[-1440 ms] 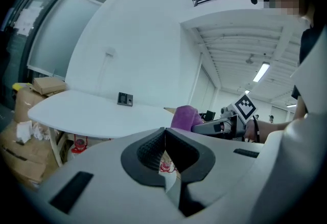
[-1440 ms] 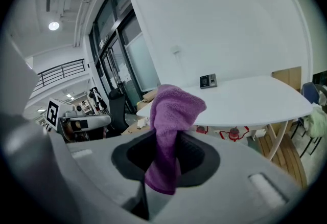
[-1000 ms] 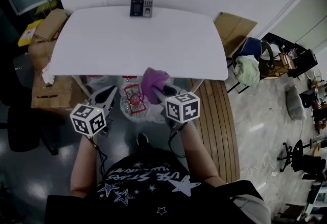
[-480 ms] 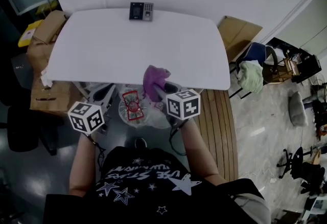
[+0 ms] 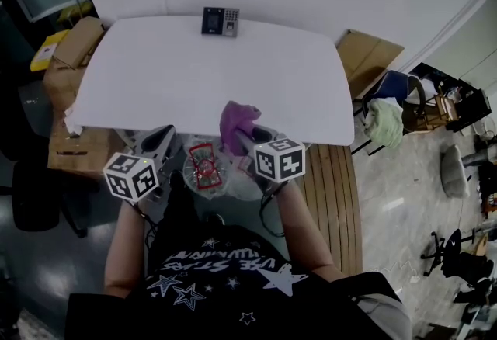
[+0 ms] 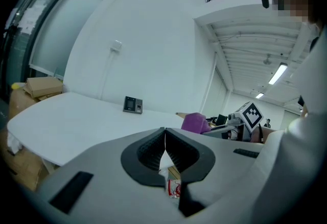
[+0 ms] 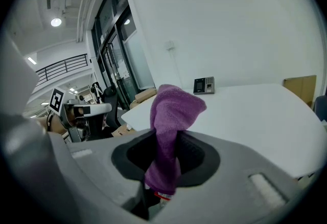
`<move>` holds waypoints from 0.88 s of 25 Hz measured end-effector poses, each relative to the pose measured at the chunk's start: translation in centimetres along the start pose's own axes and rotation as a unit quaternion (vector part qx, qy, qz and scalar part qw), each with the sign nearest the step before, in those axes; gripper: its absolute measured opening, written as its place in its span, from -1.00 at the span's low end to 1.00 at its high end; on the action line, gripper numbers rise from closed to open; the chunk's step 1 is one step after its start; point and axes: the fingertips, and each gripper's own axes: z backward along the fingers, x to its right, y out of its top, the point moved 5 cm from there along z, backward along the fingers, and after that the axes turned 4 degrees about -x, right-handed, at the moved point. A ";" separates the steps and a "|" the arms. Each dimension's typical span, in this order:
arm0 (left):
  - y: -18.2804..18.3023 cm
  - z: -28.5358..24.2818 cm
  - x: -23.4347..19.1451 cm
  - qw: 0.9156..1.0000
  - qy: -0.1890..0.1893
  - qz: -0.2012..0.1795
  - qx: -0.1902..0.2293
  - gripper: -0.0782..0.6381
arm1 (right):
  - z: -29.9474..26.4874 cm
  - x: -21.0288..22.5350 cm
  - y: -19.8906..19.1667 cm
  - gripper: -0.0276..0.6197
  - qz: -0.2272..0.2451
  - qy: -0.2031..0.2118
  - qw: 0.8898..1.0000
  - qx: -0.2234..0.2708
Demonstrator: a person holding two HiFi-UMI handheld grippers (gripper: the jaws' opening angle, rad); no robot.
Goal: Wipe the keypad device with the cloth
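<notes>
The dark keypad device [image 5: 220,21] sits at the far edge of the white table [image 5: 155,82]; it also shows small in the left gripper view [image 6: 133,105] and the right gripper view [image 7: 204,85]. My right gripper [image 5: 247,133] is shut on a purple cloth [image 5: 236,123], which bunches up above the jaws [image 7: 172,115] near the table's front edge. My left gripper [image 5: 161,142] is shut with nothing in it, held below the table's front edge, left of the cloth. Both are far from the keypad.
Cardboard boxes [image 5: 74,43] stand left of the table, another box [image 5: 369,59] at its right. A chair with a pale green cloth [image 5: 383,117] is further right. A clear bag with a red label [image 5: 204,164] lies on the floor under the front edge.
Both grippers have kept their pose while the view shifted slightly; the table and keypad sit a little lower and more to the right in the head view. The cloth stays clamped.
</notes>
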 end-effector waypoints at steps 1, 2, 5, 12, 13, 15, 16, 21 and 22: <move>0.1 -0.2 -0.3 1.000 -0.001 0.000 0.001 -0.76 | -0.3 0.0 0.2 -0.63 0.000 0.000 1.000 0.001; 0.3 -0.5 -0.7 1.000 -0.002 0.000 0.001 -0.76 | -0.6 0.2 0.3 -0.63 -0.001 -0.002 1.000 0.001; 0.8 -1.6 -2.1 1.000 -0.010 0.001 0.003 -0.76 | -2.1 0.8 0.8 -0.63 -0.006 -0.010 1.000 -0.003; 2.8 -4.9 -7.0 1.000 -0.028 0.009 -0.004 -0.76 | -6.5 2.2 3.7 -0.63 -0.015 -0.030 0.999 -0.008; 3.1 -5.5 -7.8 0.999 -0.030 0.011 -0.006 -0.76 | -7.0 2.6 4.3 -0.63 -0.015 -0.034 0.999 -0.008; 3.8 -6.8 -9.3 0.999 -0.035 0.015 -0.009 -0.76 | -8.3 3.4 5.3 -0.63 -0.018 -0.042 0.999 -0.008; 4.2 -7.5 -10.1 0.999 -0.039 0.015 -0.011 -0.76 | -8.9 3.9 5.8 -0.63 -0.021 -0.046 0.999 -0.009; 6.9 -11.0 -13.7 0.997 -0.068 0.015 -0.014 -0.76 | -12.6 5.8 8.6 -0.63 -0.033 -0.064 0.997 -0.012; 7.6 -11.7 -14.4 0.997 -0.072 0.014 -0.015 -0.76 | -13.3 6.1 9.3 -0.63 -0.035 -0.068 0.997 -0.012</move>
